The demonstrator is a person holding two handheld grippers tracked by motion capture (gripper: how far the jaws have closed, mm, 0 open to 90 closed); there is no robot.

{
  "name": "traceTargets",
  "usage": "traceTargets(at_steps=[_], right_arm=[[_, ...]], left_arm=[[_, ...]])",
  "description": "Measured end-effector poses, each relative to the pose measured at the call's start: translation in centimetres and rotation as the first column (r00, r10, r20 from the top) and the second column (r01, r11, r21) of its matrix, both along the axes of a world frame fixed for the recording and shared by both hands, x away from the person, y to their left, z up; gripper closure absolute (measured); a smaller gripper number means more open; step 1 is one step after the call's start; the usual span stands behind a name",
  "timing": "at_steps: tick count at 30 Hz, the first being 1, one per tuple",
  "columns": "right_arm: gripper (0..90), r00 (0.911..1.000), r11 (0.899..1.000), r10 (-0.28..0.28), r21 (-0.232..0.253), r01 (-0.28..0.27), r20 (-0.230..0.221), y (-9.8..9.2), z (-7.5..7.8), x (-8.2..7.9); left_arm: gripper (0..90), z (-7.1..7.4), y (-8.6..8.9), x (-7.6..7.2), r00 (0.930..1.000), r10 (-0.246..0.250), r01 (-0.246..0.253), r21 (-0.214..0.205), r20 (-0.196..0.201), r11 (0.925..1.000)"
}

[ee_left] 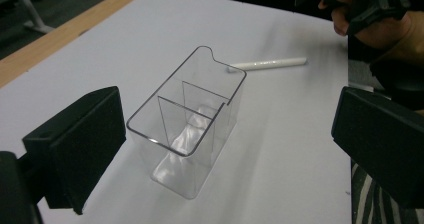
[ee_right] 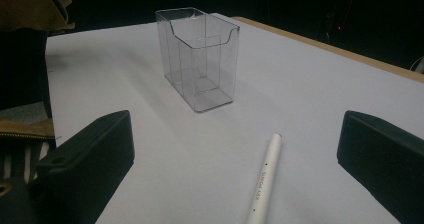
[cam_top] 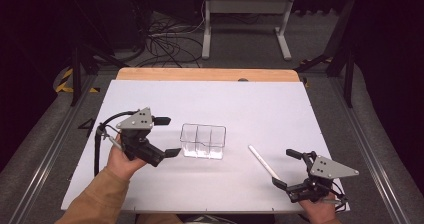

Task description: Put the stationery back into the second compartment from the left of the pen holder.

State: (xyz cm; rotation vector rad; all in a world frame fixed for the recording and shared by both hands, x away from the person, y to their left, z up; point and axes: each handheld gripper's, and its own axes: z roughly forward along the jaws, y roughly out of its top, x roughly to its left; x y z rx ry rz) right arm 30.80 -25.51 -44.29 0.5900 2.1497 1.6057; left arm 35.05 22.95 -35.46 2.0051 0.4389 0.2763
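While both of my hands sit at the near edge of the white tabletop (cam_top: 250, 104), I see the right claw (cam_top: 290, 168) spread wide and empty, its jaws apart on either side of the near end of a slim white plastic pen (cam_top: 263, 161). The pen lies flat, just right of the clear, three-compartment plastic organiser box (cam_top: 202, 141), apart from it. My left claw (cam_top: 167, 136) also gapes open and holds nothing, near the box's left end. The box stands upright and empty. Beyond it the tabletop's far wooden edge (cam_top: 207, 74) shows.
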Motion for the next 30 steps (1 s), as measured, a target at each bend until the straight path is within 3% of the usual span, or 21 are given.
traceTargets(at_steps=[5, 9, 13, 16, 18, 22, 25, 27, 30], right_arm=[[2.4, 0.9999, 1.0, -0.011, -0.013, 0.011, 0.003, 0.2, 0.2, -0.1], [2.4, 0.9996, 0.999, -0.03, -0.017, 0.03, -0.001, 0.2, 0.4, 0.0], [3.1, 0.9989, 0.999, -0.045, -0.017, 0.044, -0.013, 0.2, 0.5, 0.0], [3.1, 0.9988, 0.999, -0.047, -0.012, 0.047, -0.013, 0.2, 0.5, 0.0], [2.4, 0.9987, 0.999, -0.048, -0.01, 0.047, -0.016, 0.3, 0.5, 0.1], [0.2, 0.9983, 0.999, -0.051, -0.006, 0.051, -0.028, 0.5, 0.5, 0.2], [0.0, 0.9974, 0.998, -0.064, -0.015, 0.063, -0.033, 0.7, 0.5, 0.3], [0.0, 0.9968, 0.997, -0.073, -0.015, 0.072, -0.034, 0.7, 0.5, 0.3], [0.1, 0.995, 0.996, -0.085, -0.005, 0.085, -0.052, 0.7, 0.5, 0.5]], left_arm=[[0.5, -1.1, 1.6, -1.2, 0.9986, 0.051, -0.051, -0.044, 0.015, 0.9978], [0.5, -2.2, 2.8, -2.5, 0.993, 0.115, -0.113, -0.07, 0.027, 0.9911], [0.2, -3.6, 4.2, -4.1, 0.9818, 0.186, -0.181, -0.104, 0.04, 0.9781], [0.3, -4.5, 5.0, -4.9, 0.9772, 0.212, -0.208, -0.137, 0.015, 0.9685], [0.3, -5.0, 5.4, -5.5, 0.9732, 0.229, -0.223, -0.158, 0.023, 0.962], [0.3, -5.9, 5.7, -6.6, 0.9626, 0.27, -0.261, -0.206, 0.019, 0.9431], [0.3, -6.7, 5.9, -7.1, 0.9503, 0.31, -0.297, -0.209, 0.032, 0.9319], [0.3, -7.0, 6.0, -7.5, 0.9448, 0.324, -0.309, -0.207, 0.046, 0.9285], [0.3, -7.4, 6.1, -7.9, 0.9442, 0.327, -0.312, -0.215, 0.039, 0.9255]])
